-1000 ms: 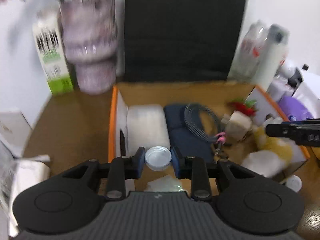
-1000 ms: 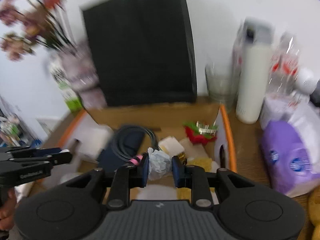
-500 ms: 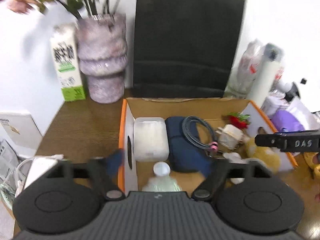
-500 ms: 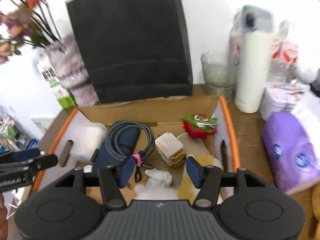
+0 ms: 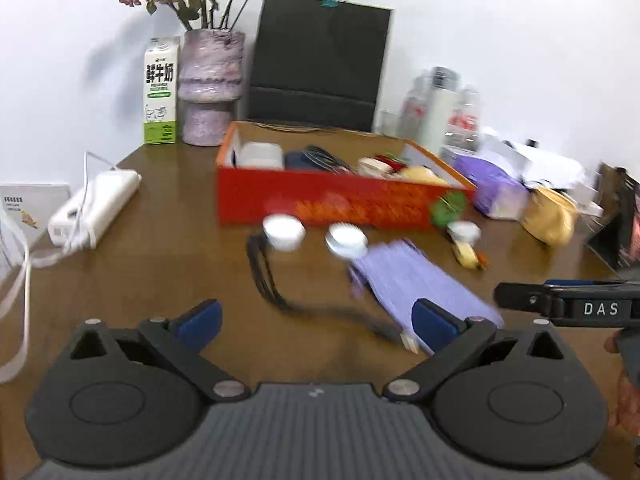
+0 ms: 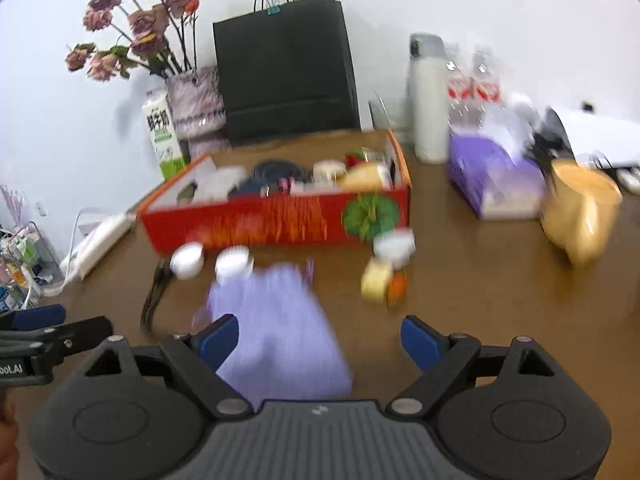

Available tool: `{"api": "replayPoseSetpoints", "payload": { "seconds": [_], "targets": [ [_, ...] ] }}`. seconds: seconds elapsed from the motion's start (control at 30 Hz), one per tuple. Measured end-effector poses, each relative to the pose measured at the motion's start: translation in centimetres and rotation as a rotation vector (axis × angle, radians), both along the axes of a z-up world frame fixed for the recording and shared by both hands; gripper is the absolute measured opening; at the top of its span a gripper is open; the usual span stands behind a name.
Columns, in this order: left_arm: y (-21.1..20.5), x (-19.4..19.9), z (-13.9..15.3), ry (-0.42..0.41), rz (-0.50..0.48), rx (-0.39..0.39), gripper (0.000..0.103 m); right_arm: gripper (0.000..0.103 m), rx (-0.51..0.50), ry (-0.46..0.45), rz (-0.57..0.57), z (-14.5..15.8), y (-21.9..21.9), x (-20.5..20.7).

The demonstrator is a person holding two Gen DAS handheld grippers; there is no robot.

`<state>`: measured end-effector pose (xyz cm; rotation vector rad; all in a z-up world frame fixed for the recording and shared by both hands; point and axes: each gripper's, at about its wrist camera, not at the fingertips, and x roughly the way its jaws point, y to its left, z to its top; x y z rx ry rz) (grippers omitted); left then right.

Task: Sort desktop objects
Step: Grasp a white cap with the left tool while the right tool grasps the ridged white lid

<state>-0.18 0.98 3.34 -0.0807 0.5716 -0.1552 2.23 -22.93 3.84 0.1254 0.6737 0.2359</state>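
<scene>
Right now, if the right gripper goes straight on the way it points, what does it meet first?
Probably the flat lilac cloth pouch on the brown wooden table. It lies just ahead of the right gripper, whose opening jaws hold nothing. The picture is blurred, so depth is uncertain.

L gripper (image 5: 316, 322): my jaws spread wide and opening, nothing betw. the blue pads (image 5: 198, 320); pointing fwd and tilted down.
R gripper (image 6: 320, 340): jaws wide apart and opening, pads (image 6: 420, 340) pressing on nothing; also angled down.
R gripper from L cam: black finger juts in at right edge, level, side-on.
L gripper from R cam: fingers poke in at left edge.
Hand: bit of my hand (image 5: 624, 392) behind R gripper, lower right of L view.
</scene>
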Motion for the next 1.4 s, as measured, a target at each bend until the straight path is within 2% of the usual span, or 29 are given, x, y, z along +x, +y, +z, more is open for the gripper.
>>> {"api": "replayPoseSetpoints", "payload": {
  "seconds": [0.13, 0.23, 0.27, 0.3, 0.33, 0.43, 0.47, 0.7, 0.77, 0.83, 0.9, 0.93, 1.03, 1.13, 1.17, 1.23, 1.3, 1.33, 1.4],
  "targets": [
    [-0.9, -4.4, -2.6, 0.032, -0.027, 0.038, 0.103, 0.088, 0.009, 0.004, 0.011, -2.4, -0.2, -4.9],
    [-0.5, -6.5, -2.5, -0.043, 0.005, 0.042, 0.103, 0.089, 0.010, -0.025, 0.018, -2.6, -0.2, -7.4],
    [-0.3, -6.7, -2.5, -0.069, 0.018, 0.034, 0.103, 0.096, 0.021, -0.053, 0.026, -2.6, -0.2, -7.9],
    [-0.1, -6.4, -2.6, -0.057, 0.035, 0.010, 0.103, 0.097, 0.032, -0.075, 0.031, -2.6, -0.2, -8.2],
    [0.0, -6.2, -2.7, -0.029, 0.041, -0.007, 0.103, 0.097, 0.040, -0.089, 0.030, -2.7, -0.3, -8.4],
    [-0.3, -5.1, -3.2, 0.072, 0.056, 0.023, 0.103, 0.097, 0.054, -0.098, 0.022, -2.6, -0.5, -8.4],
    [-0.3, -5.0, -3.2, 0.082, 0.053, 0.025, 0.103, 0.097, 0.058, -0.112, 0.013, -2.6, -0.6, -8.6],
    [-0.5, -5.1, -3.4, 0.083, 0.056, 0.051, 0.103, 0.097, 0.029, -0.149, 0.027, -2.6, 0.0, -9.2],
    [-0.5, -4.5, -2.9, 0.050, 0.043, 0.042, 0.103, 0.097, 0.028, -0.127, 0.038, -2.4, 0.0, -8.7],
    [-0.5, -3.2, -1.6, -0.039, 0.023, 0.067, 0.103, 0.094, 0.025, -0.100, 0.039, -1.8, -0.1, -7.4],
    [-0.6, -0.6, -0.3, -0.118, 0.025, 0.132, 0.103, 0.082, 0.026, -0.119, 0.066, -0.8, 0.0, -5.3],
    [-0.6, 1.2, 0.1, -0.135, 0.016, 0.158, 0.103, 0.080, 0.010, -0.144, 0.084, -0.1, 0.4, -4.0],
    [-0.7, 7.4, 0.1, -0.092, -0.051, 0.205, 0.103, 0.072, -0.074, -0.198, 0.131, 1.2, 2.3, 0.0],
    [-0.9, 13.0, -0.2, -0.065, -0.089, 0.227, 0.101, 0.061, -0.133, -0.165, 0.210, 1.4, 4.0, 4.8],
    [-0.9, 14.5, -0.6, -0.037, -0.096, 0.230, 0.099, 0.060, -0.133, -0.139, 0.227, 1.3, 4.4, 6.2],
    [-0.6, 17.2, -1.6, 0.037, -0.075, 0.223, 0.085, 0.060, -0.125, -0.096, 0.256, 0.9, 4.8, 8.5],
    [0.3, 18.8, -2.8, 0.110, -0.057, 0.160, 0.049, 0.060, -0.126, -0.071, 0.283, 0.4, 5.5, 10.0],
    [0.8, 18.8, -3.3, 0.104, -0.056, 0.124, 0.049, 0.060, -0.133, -0.054, 0.300, 0.1, 6.0, 10.7],
    [1.6, 18.4, -3.5, 0.074, -0.075, 0.088, 0.041, 0.060, -0.142, -0.039, 0.348, -0.4, 7.2, 11.7]
  ]
}}
